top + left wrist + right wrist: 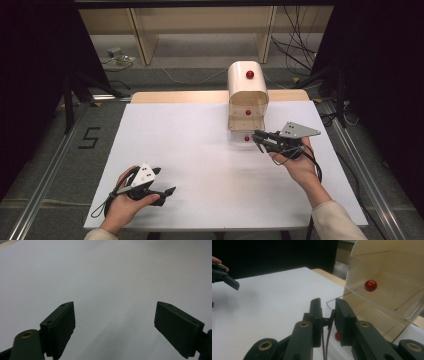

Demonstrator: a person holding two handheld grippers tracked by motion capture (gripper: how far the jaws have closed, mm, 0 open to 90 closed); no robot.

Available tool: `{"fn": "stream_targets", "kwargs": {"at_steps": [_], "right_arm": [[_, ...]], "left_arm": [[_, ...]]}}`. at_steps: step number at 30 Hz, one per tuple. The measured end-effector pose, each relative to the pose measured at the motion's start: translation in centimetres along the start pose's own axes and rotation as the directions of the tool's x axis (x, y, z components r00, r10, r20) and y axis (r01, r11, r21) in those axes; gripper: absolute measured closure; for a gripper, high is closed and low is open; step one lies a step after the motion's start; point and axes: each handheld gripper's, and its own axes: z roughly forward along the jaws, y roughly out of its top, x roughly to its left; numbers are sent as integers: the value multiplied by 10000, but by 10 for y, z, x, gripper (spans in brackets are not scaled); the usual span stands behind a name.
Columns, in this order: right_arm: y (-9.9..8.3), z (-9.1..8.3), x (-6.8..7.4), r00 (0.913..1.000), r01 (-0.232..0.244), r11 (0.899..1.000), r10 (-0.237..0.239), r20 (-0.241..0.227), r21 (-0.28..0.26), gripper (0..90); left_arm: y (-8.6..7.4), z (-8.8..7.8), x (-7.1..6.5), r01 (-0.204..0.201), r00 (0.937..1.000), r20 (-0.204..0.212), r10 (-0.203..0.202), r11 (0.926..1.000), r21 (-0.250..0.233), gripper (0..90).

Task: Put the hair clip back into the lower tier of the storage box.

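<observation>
A small cabinet of drawers point(248, 97) with a rounded cream shell stands at about one o'clock on the white table point(200, 150), close to the far edge. It holds three clear drawers stacked one above another, each with a red knob: the top knob point(249, 74), the middle knob point(248, 112) and the bottom knob point(247, 138). The bottom drawer point(242, 139) sticks out a little toward the person. The right gripper point(260, 140) sits at about three o'clock from the table's middle, held level in the person's right hand point(300, 165) and pointing to nine o'clock, with its tips at the front of the bottom drawer. In the right gripper view the right gripper point(328, 312) has its two black jaws drawn close together around the thin clear front edge of the bottom drawer point(332, 307), so they are closed on that drawer's wall, with the bottom knob point(337, 336) showing red just behind the right-hand jaw and the middle knob point(370, 285) higher up at two o'clock. The left gripper point(167, 192) rests low at about seven o'clock on the table, in the left hand point(125, 205), pointing to three o'clock and well apart from the cabinet. In the left gripper view the left gripper point(115, 317) has its jaws spread wide, with bare white table between them.
</observation>
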Motion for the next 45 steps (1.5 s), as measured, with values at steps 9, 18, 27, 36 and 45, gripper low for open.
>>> {"fn": "stream_targets", "kwargs": {"at_steps": [9,18,27,36,45], "right_arm": [[1,1,-2,10000,-71,10000,71,65,-54,769],[2,2,-3,9999,-97,9999,98,125,-109,769],[3,4,-3,9999,-99,9998,100,97,-149,769],[4,6,-6,9998,-136,9998,139,172,-171,768],[5,7,-9,9996,-179,9996,184,226,-231,768]], "left_arm": [[0,0,0,14,10000,-8,-14,10000,1,169],[0,0,0,-1,10000,-19,1,10000,-6,169],[0,0,0,16,10000,-6,-16,10000,-10,170],[0,1,0,6,10000,-5,-6,10000,-13,169],[0,0,0,-5,10000,2,5,10000,-7,169]]}}
